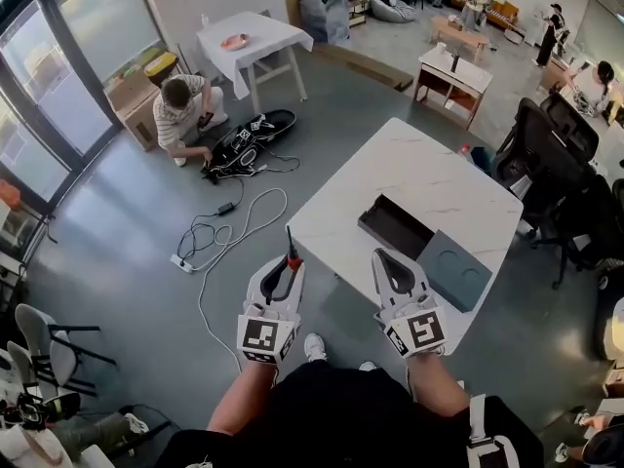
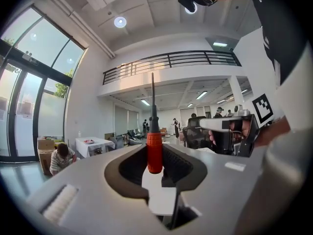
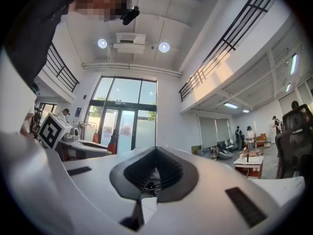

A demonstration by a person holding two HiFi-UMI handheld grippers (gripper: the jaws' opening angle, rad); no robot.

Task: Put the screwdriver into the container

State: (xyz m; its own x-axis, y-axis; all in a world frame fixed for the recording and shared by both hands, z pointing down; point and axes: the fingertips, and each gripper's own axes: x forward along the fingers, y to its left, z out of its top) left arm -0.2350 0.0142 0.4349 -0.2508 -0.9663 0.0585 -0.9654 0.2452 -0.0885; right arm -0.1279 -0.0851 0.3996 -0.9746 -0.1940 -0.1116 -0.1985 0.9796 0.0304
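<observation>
Screwdriver (image 1: 291,250): red handle pinched by the left gripper (image 1: 286,266), dark shaft poking out past the tips. It's not in the box, it's out over the floor just off the table's near corner.
Left claw: clamped on that red handle, dead obvious in the left gripper view.
Right gripper (image 1: 383,258): jaws pressed together with nothing in them, up by the table's near edge.
Container (image 1: 393,227): dark open tray on the white table (image 1: 429,174).
Lid (image 1: 455,271): grey, lying flat just beside the tray.
Background: person (image 1: 180,110) crouched on the floor by some cables (image 1: 229,224).
</observation>
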